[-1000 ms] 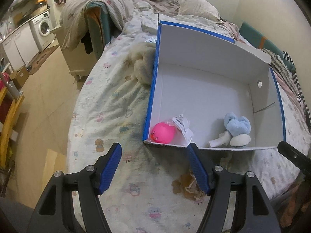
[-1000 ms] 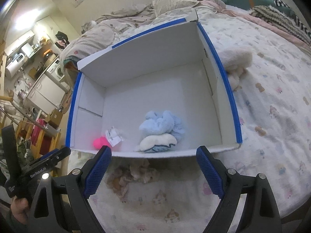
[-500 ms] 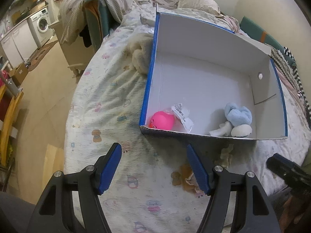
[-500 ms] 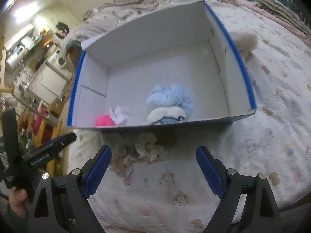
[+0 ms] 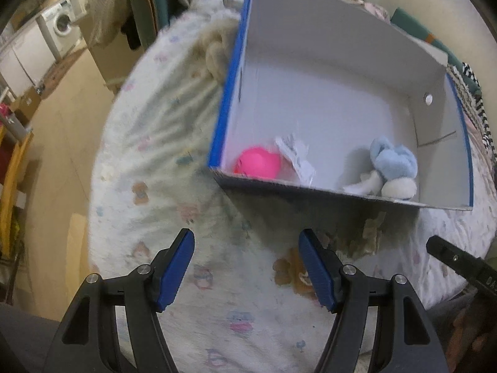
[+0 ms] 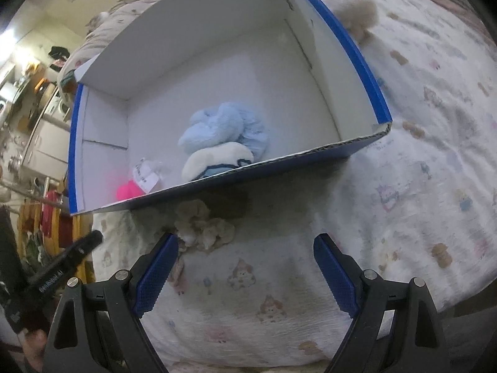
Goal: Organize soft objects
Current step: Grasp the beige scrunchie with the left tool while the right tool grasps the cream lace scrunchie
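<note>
A blue-edged white cardboard box (image 5: 228, 77) (image 6: 357, 59) lies on the bed. Inside it are a pink ball (image 5: 257, 164) (image 6: 129, 191) with a plastic tag, and a light blue plush (image 5: 393, 160) (image 6: 223, 124) on a white one (image 6: 214, 160). A cream ruffled soft item (image 6: 203, 228) (image 5: 365, 236) lies on the bedsheet just in front of the box's near wall. Another cream plush (image 5: 214, 49) (image 6: 357, 15) lies beside the box outside. My left gripper (image 5: 247, 267) is open and empty above the sheet. My right gripper (image 6: 245, 269) is open and empty, near the ruffled item.
The patterned bedsheet (image 5: 155, 155) covers the bed, whose edge drops to the floor (image 5: 62, 124) on the left. Pillows and blankets lie beyond the box. A washing machine (image 5: 60, 21) stands far left. The other gripper shows at each view's edge (image 5: 459, 261) (image 6: 62, 267).
Both grippers have pulled back from the box and lowered toward the sheet, staying open. The ruffled item in front of the box has come into fuller view.
</note>
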A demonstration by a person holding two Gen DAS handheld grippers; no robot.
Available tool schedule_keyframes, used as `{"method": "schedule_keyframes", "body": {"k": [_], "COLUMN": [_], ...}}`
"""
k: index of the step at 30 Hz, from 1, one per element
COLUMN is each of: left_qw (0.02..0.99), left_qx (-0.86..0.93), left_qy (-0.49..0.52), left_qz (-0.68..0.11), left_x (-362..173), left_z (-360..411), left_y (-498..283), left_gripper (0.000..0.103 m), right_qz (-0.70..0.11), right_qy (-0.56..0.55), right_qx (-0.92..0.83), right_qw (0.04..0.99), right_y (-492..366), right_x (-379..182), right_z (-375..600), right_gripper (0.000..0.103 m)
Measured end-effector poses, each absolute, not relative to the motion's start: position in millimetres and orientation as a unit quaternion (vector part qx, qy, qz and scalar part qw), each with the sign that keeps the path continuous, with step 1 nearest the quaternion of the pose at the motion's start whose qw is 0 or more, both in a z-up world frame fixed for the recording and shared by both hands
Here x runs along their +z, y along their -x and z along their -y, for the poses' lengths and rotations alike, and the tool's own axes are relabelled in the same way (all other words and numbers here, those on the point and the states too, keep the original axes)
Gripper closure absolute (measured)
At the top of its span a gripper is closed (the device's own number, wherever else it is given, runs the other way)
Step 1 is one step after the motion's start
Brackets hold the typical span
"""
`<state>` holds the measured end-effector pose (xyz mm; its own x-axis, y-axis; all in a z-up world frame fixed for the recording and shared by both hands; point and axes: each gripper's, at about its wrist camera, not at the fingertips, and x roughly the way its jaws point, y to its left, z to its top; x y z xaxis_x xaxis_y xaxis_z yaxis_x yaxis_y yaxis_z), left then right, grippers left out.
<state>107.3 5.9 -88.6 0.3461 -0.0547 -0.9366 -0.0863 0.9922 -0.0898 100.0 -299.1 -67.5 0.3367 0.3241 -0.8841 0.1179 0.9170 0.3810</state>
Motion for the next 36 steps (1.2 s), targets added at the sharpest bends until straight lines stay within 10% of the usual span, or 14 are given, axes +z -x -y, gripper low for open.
{"method": "schedule_keyframes", "body": {"k": [8, 10, 12, 29, 36], "left_qw": [0.782, 0.784, 0.781, 0.85, 0.839], "left_qx": [-0.074, -0.081, -0.085, -0.079, -0.019], "left_qy": [0.08, 0.055, 0.043, 0.119, 0.102], "left_qz": [-0.613, -0.613, -0.617, -0.507, -0.535], "left_x": [-122.4, -128.2, -132.0, -38.6, -55.6], "left_z": [34.1, 46.7, 52.2, -12.8, -41.4], "left_y": [-113.7, -117.0, -119.5, -85.0, -85.7], "left_gripper": [0.038, 0.054, 0.094, 0.096, 0.096], "right_qz": [-0.584, -0.586, -0.587, -0.593, -0.589], "right_qy": [-0.202, -0.201, -0.201, -0.229, -0.301], "right_qx": [0.065, 0.064, 0.062, 0.068, 0.092], "right_qw": [0.783, 0.783, 0.781, 0.769, 0.744], "right_y": [-103.5, -103.9, -103.9, -111.9, -115.4], "right_x": [-74.2, -74.6, -75.1, -86.4, -93.4], "right_z": [301.0, 302.3, 304.2, 305.0, 312.2], "right_gripper": [0.008, 0.008, 0.008, 0.009, 0.024]}}
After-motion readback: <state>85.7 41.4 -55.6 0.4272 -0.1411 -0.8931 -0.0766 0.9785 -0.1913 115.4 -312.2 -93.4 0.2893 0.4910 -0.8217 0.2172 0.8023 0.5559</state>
